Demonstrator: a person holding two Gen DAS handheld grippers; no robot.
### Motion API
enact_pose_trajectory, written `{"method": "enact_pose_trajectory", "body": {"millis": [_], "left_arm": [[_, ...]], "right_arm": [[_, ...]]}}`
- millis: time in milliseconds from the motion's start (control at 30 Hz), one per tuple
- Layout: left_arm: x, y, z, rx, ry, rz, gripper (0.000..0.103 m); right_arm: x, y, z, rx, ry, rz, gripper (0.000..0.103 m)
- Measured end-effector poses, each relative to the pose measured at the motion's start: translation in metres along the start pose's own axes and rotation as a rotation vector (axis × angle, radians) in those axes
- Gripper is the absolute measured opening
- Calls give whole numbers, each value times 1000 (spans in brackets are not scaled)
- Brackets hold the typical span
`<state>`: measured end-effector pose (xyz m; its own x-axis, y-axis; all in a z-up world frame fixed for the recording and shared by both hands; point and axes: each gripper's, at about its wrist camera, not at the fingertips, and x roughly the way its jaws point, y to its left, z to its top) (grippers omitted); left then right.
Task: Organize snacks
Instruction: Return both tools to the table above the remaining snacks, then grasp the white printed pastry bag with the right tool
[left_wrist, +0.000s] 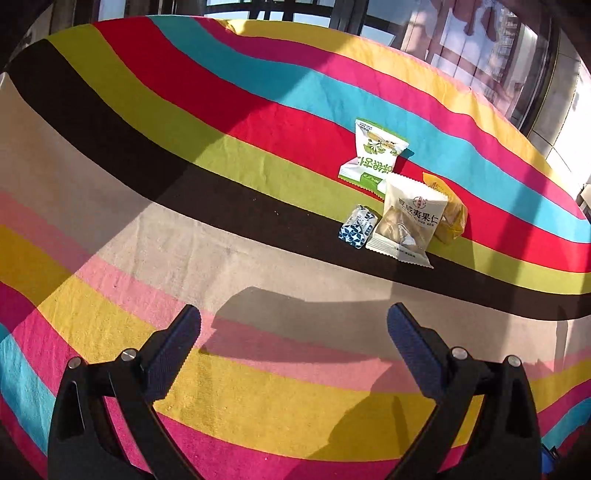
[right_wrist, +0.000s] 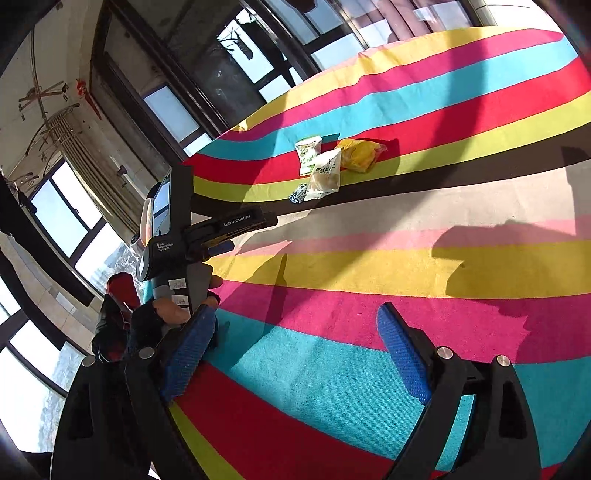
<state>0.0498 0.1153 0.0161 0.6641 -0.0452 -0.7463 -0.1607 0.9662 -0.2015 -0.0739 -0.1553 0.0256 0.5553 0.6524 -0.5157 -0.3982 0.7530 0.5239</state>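
Several snack packets lie bunched on the striped cloth: a green and white packet (left_wrist: 373, 155) (right_wrist: 308, 153), a cream packet of nuts (left_wrist: 408, 221) (right_wrist: 325, 173), a yellow packet (left_wrist: 448, 212) (right_wrist: 360, 153) and a small blue and white candy (left_wrist: 357, 226) (right_wrist: 298, 194). My left gripper (left_wrist: 293, 326) hovers open over the beige and pink stripes, well short of the pile, nothing between its fingers. My right gripper (right_wrist: 295, 325) is open and empty above the teal and magenta stripes, far from the snacks. The left tool (right_wrist: 192, 229) shows in the right wrist view, held by a hand (right_wrist: 173, 312).
The striped cloth (left_wrist: 147, 221) (right_wrist: 443, 266) covers the whole table. Its far edge meets dark window frames (right_wrist: 192, 96) and glass (left_wrist: 476, 48). The table's left edge falls away beside the left tool in the right wrist view. Hard shadows of the tools cross the cloth.
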Motion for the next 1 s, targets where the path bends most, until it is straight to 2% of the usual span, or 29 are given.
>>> {"method": "enact_pose_trajectory", "body": {"millis": [100,167,367,467,567,700,833,867,933,967,1000], "left_arm": [[-2,15,-1,-75,-10,-66,101],[0,18,-1,-107,-5,-63,101],[3,8,-2,-60,13,-16,101],[5,5,-1,-46,21,-2,101],[5,5,-1,-44,22,1,101],[5,5,-1,-42,23,2,101],[5,5,-1,-42,24,3,101],[5,5,-1,-43,23,2,101],[4,6,0,-45,22,-1,101],[4,6,0,-45,22,-2,101],[4,6,0,-46,21,-2,101]], "right_arm": [[6,3,1,-10,32,-8,87],[18,0,9,-4,59,-25,87],[87,1,71,-100,65,-170,87],[136,-14,112,-48,85,-214,86],[180,-32,143,39,121,-232,78],[213,-35,165,92,138,-242,75],[232,-22,173,19,153,-319,72],[235,-18,172,-12,163,-334,68],[237,-10,168,-70,182,-352,47],[234,-7,165,-98,189,-352,40],[230,-5,160,-120,193,-340,17]]}}
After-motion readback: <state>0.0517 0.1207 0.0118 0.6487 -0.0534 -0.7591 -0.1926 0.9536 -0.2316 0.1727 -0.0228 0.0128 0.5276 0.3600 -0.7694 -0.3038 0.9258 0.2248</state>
